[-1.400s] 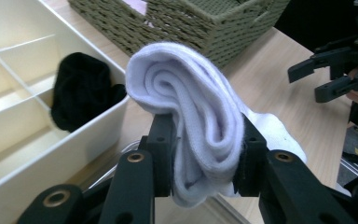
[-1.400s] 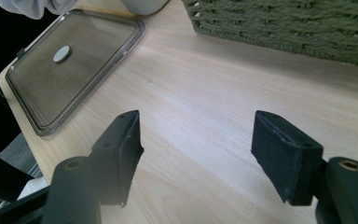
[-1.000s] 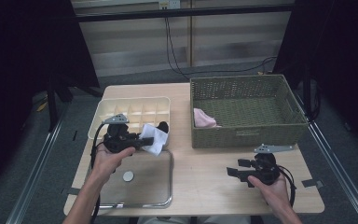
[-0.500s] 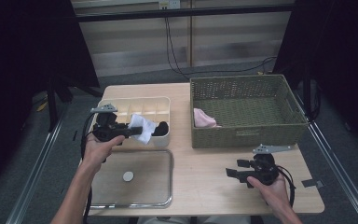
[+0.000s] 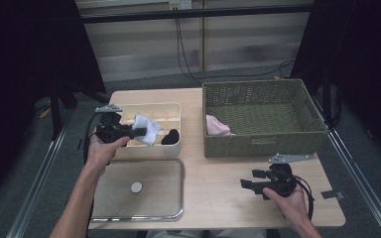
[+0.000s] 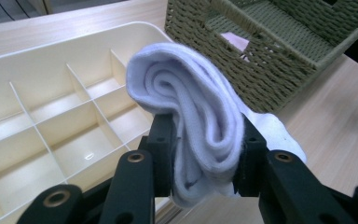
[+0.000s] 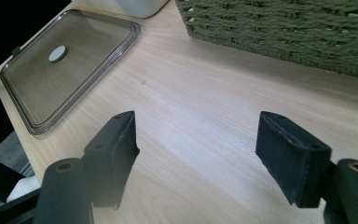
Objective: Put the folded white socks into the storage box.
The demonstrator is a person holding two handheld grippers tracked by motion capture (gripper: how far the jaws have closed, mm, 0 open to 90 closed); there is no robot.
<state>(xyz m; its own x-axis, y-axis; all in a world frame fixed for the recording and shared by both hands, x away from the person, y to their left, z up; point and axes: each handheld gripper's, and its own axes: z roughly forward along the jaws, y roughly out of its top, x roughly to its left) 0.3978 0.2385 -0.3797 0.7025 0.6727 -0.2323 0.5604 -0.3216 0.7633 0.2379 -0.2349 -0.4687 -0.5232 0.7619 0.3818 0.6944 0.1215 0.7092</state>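
White and rolled into a soft bundle, a fleecy sock (image 6: pixel 196 116) is seen clamped between the two black jaws of the left tool (image 5: pixel 140 132), which is held in the person's left hand (image 5: pixel 104 146) above the near edge of a cream plastic organiser box (image 5: pixel 171 110) divided into compartments. In the left gripper view the sock is shown upright between the pads, its folded layers bulging above them, with the empty compartments of the box lying behind and to the left. A dark rolled item (image 5: pixel 170 137) is seen in the box's near right compartment. To the right of the box, a woven olive-green rectangular basket (image 5: pixel 263 145) is placed on the pale wooden table (image 5: pixel 218 173), and a pink cloth (image 5: pixel 217 126) lies in its near left corner. A clear rectangular lid with a metal rim and a round centre knob (image 5: pixel 137 187) is laid flat on the table just in front of the box. The right tool (image 5: pixel 248 184) is held low over the bare table in front of the basket, its jaws spread wide apart with nothing between them.
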